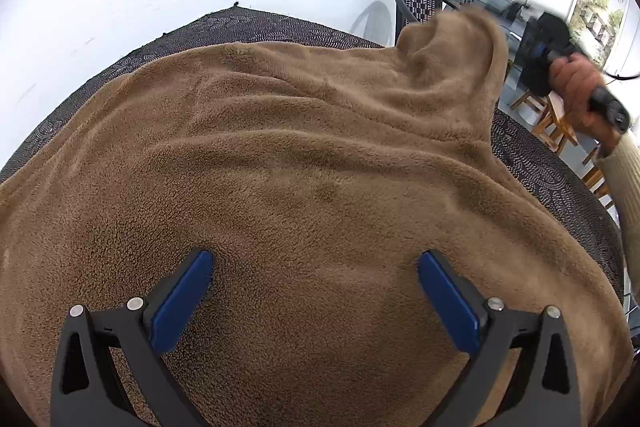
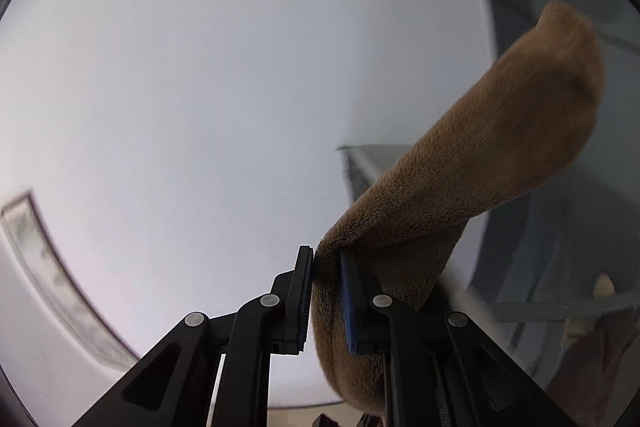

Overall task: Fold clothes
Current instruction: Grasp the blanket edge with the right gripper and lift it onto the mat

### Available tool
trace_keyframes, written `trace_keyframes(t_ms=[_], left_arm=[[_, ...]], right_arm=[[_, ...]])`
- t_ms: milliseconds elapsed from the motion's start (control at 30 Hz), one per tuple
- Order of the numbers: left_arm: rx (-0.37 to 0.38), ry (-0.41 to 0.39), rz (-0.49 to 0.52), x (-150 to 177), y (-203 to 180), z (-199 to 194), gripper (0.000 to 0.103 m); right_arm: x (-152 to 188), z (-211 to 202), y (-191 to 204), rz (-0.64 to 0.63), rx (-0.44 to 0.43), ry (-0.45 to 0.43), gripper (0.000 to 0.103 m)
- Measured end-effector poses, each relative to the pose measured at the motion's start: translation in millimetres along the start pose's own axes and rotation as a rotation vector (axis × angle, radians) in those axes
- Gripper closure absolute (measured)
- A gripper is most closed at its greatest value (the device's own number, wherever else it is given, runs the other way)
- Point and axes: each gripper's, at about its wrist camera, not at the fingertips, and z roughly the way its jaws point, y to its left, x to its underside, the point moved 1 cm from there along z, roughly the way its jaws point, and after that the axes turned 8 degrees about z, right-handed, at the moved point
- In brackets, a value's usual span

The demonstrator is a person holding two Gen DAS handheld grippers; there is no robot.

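Item: brown fleece garment, spread wide over the dark patterned tabletop, one far right corner raised off the surface.
Left tongs: spread wide, holding nothing, poised low over the near part of the fleece; likely placed to pin or take the near edge.
Right tongs: closed on a bunched corner of the fleece, carried high in the person's hand, camera facing the wall.
Purpose of hold: judged, lifting the corner frees it to be laid across the rest as a fold.
Stage: a fold under way; which fold cannot be told.
Surroundings: black chair, wooden stools beyond the tabletop.
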Motion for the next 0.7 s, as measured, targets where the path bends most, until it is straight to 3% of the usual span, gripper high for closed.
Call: trace_keyframes(t_ms=[100, 200, 300, 333, 400, 567, 633, 700], left_arm=[[0.048, -0.026, -0.046, 1.0, 7.8, -4.6, 0.0], [0.176, -0.078, -0.234, 6.6, 37.6, -17.9, 0.0], [0.249, -0.132, -0.464, 19.8, 77.3, -36.5, 0.0], [0.229, -0.14, -0.495, 23.4, 85.9, -43.3, 0.0], [0.159, -0.137, -0.477, 26.3, 92.7, -56.0, 0.0], [0.143, -0.126, -0.431, 28.9, 84.9, -63.3, 0.0], [0.157, -0.117, -0.437, 27.8, 82.2, -58.0, 0.0], [0.169, -0.104, -0.44, 25.3, 80.1, -49.7, 0.0]], right_arm=[[50.5, 18.3, 66.2, -0.298, -0.064, 0.16, 0.087], [139.4, 47.6, 114.8, -0.738, 0.063, 0.4, 0.087], [225.8, 70.3, 103.2, -0.993, 0.183, 0.717, 0.082], [243.4, 70.9, 87.2, -1.028, 0.244, 0.76, 0.077], [270.3, 73.3, 55.7, -1.076, 0.358, 0.828, 0.041], [150.3, 111.5, -13.8, -0.767, 0.383, 0.607, 0.037], [105.8, 125.8, -39.5, -0.655, 0.392, 0.519, 0.027], [90.8, 120.0, -39.6, -0.635, 0.406, 0.447, 0.024]])
